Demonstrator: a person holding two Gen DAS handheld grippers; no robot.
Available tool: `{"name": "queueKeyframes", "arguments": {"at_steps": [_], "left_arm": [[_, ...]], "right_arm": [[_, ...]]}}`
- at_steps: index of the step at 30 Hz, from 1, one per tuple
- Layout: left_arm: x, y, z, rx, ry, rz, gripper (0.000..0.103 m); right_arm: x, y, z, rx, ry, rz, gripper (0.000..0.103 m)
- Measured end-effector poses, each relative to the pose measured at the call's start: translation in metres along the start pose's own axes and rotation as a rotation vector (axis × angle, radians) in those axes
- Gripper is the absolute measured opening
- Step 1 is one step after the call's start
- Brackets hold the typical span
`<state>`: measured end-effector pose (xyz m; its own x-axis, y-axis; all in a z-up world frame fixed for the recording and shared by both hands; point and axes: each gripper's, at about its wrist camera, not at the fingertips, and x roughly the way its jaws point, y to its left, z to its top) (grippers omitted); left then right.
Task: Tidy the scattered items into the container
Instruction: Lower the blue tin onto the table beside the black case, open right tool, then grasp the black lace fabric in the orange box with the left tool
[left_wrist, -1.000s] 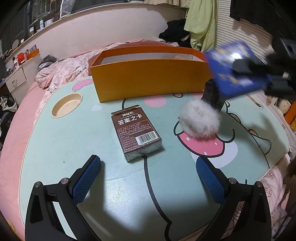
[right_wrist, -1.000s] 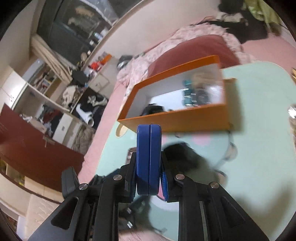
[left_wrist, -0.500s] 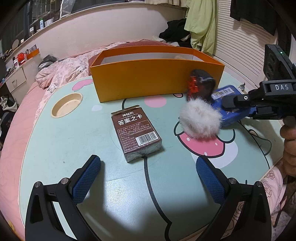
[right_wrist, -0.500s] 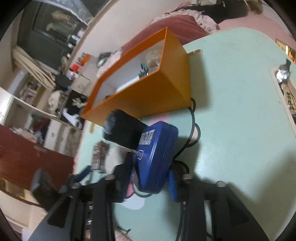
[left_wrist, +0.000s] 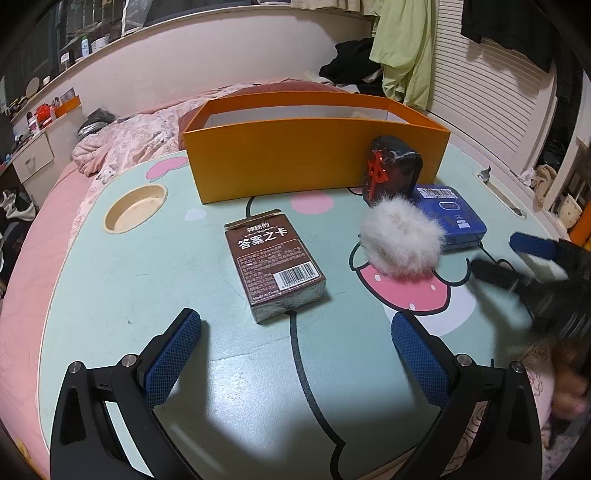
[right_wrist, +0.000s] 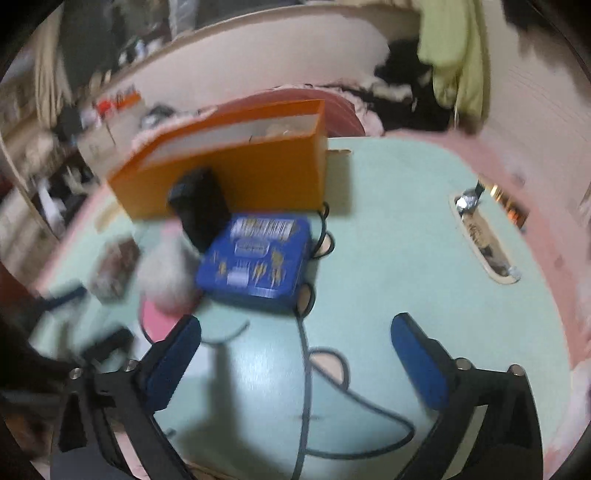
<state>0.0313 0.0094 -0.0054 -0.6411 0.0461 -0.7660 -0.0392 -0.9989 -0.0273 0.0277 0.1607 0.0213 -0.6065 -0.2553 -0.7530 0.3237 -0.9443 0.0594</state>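
An orange box (left_wrist: 314, 155) stands at the back of the green table (left_wrist: 147, 280); it also shows in the right wrist view (right_wrist: 236, 166). A brown card pack (left_wrist: 275, 266) lies mid-table. A white fluffy ball (left_wrist: 400, 238), a black-and-red item (left_wrist: 391, 171) leaning on the box, and a flat blue tin (left_wrist: 448, 218) lie to the right. The tin (right_wrist: 258, 260) lies flat in front of my right gripper (right_wrist: 295, 354), which is open and empty. My left gripper (left_wrist: 295, 350) is open and empty, just short of the card pack. The right gripper (left_wrist: 524, 258) appears blurred at the right.
A round cup hole (left_wrist: 135, 208) is sunk in the table's left side. A slot with small clutter (right_wrist: 484, 236) runs along the right edge. A pink bed (left_wrist: 122, 144) lies behind the table. Clothes (left_wrist: 402, 51) hang at the back right.
My right gripper brought the blue tin down beside the fluffy ball, let go of it, opened and drew back. The left gripper stayed still.
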Motion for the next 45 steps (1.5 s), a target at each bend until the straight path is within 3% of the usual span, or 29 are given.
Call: {"name": "queueKeyframes", "arguments": {"at_steps": [1, 14, 18, 21, 23, 26, 30, 37, 39, 43, 44, 45], "left_arm": [[-0.001, 0.002, 0.000, -0.009, -0.003, -0.017, 0.103], [-0.018, 0.021, 0.020, -0.078, -0.039, -0.083, 0.103], [-0.028, 0.034, 0.051, -0.091, -0.085, -0.086, 0.103], [-0.024, 0.041, 0.088, -0.086, -0.068, -0.110, 0.102], [-0.020, 0.042, 0.113, -0.073, -0.058, -0.111, 0.092], [0.003, 0.036, 0.151, -0.038, 0.043, -0.119, 0.079], [0.046, 0.028, 0.177, -0.033, 0.235, -0.142, 0.078], [0.111, 0.024, 0.187, -0.035, 0.460, -0.048, 0.078], [0.119, 0.019, 0.186, 0.016, 0.458, 0.023, 0.077], [0.122, 0.007, 0.183, 0.099, 0.435, 0.104, 0.059], [0.121, 0.004, 0.184, 0.117, 0.426, 0.105, 0.051], [0.119, 0.003, 0.183, 0.122, 0.423, 0.098, 0.051]], "right_arm": [[0.004, 0.009, -0.003, -0.054, 0.010, -0.052, 0.103], [0.004, 0.009, -0.008, -0.058, 0.012, -0.026, 0.103], [0.004, 0.008, -0.009, -0.058, 0.011, -0.025, 0.103], [0.004, 0.008, -0.008, -0.058, 0.011, -0.026, 0.103], [0.004, 0.008, -0.009, -0.058, 0.011, -0.025, 0.103], [0.004, 0.008, -0.009, -0.058, 0.011, -0.026, 0.103], [0.004, 0.008, -0.009, -0.058, 0.011, -0.025, 0.103], [0.004, 0.007, -0.010, -0.058, 0.011, -0.025, 0.103], [0.004, 0.008, -0.010, -0.060, 0.010, -0.026, 0.103], [0.004, 0.012, -0.004, -0.060, 0.009, -0.027, 0.103], [0.004, 0.012, -0.004, -0.060, 0.009, -0.026, 0.103], [0.004, 0.012, -0.004, -0.060, 0.009, -0.026, 0.103]]}}
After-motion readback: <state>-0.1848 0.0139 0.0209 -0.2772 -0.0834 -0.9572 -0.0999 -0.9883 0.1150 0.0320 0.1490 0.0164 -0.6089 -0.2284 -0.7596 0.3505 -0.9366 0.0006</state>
